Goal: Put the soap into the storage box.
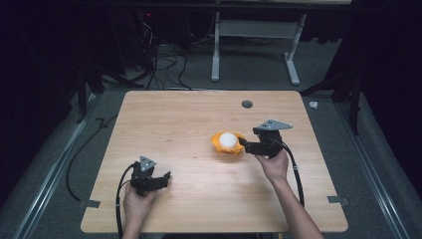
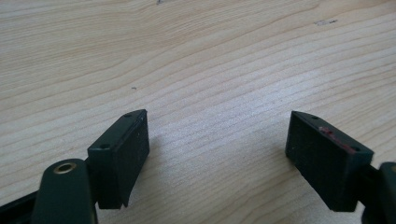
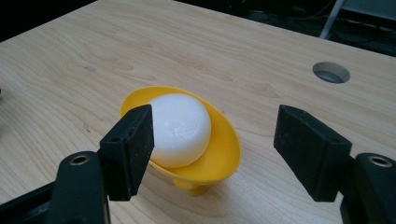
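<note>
Right claw [image 3: 212, 144]: jaws stand apart with nothing pressed between the pads. In the right gripper view the cup [image 3: 219, 158] sits just ahead of the claw, its near rim reaching between the two jaws; the left jaw overlaps the cup's left edge in the picture, but whether it touches cannot be told. The right jaw is apart from the cup, bare wood between them. The ball [image 3: 180, 128], white and glossy, rests inside the cup, which is yellow, bowl-shaped, on a short foot, and tilted so its mouth faces the claw. Beyond the right jaw, further off, a round hole [image 3: 330, 72] is set in the tabletop [image 3: 70, 70].

High view: right claw [image 1: 247, 146] is level with the cup [image 1: 218, 144] and points at it from the side, jaw tips at the cup's rim. The ball [image 1: 228, 141] lies in the cup just ahead of those tips. The right hand [image 1: 273, 164] grips the body from behind.

Left claw [image 2: 217, 154]: jaws wide apart, nothing between them, only bare wood ahead and below. In the high view the left claw [image 1: 166, 177] is near the tabletop's front edge, well apart from the cup, held by the left hand [image 1: 135, 201].
</note>
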{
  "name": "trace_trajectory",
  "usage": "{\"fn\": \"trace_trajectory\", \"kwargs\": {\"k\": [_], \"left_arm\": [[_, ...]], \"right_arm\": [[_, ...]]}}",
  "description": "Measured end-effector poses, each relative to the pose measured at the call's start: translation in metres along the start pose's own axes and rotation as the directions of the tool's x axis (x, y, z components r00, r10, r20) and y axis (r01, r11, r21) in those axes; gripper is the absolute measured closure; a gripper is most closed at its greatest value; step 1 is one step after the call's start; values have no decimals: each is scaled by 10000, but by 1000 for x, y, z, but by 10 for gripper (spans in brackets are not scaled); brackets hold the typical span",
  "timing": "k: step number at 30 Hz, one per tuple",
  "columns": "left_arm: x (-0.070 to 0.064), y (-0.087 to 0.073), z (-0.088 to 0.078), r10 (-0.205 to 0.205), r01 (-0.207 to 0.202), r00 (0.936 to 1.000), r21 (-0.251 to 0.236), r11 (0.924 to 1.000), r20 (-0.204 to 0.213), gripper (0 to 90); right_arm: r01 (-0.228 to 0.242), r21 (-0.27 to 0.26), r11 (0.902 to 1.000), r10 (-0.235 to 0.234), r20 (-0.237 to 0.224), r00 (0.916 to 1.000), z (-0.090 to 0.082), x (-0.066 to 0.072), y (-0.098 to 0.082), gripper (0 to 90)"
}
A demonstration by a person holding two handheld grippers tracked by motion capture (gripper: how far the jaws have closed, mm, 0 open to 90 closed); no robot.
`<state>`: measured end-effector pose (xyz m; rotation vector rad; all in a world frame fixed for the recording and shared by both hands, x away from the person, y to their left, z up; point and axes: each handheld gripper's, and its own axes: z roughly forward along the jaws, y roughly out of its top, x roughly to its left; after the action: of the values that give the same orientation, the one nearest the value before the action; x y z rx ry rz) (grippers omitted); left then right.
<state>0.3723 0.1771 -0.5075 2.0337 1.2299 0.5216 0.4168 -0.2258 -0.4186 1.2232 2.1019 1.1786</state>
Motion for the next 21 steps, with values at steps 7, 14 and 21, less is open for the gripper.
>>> {"fn": "trace_trajectory", "kwargs": {"k": [7,14,21], "left_arm": [[0,0,0,3,-3,10000,2,10000,-2,221],[0,0,0,4,-4,10000,3,10000,-2,221],[0,0,0,3,-3,10000,1,10000,-4,221]], "right_arm": [[1,-286,9996,2,119,9999,-10,-2,-3,314],[-101,-436,9990,110,188,9998,-19,-6,-6,314],[-159,-522,9985,176,312,9994,-27,-9,-10,319]]}}
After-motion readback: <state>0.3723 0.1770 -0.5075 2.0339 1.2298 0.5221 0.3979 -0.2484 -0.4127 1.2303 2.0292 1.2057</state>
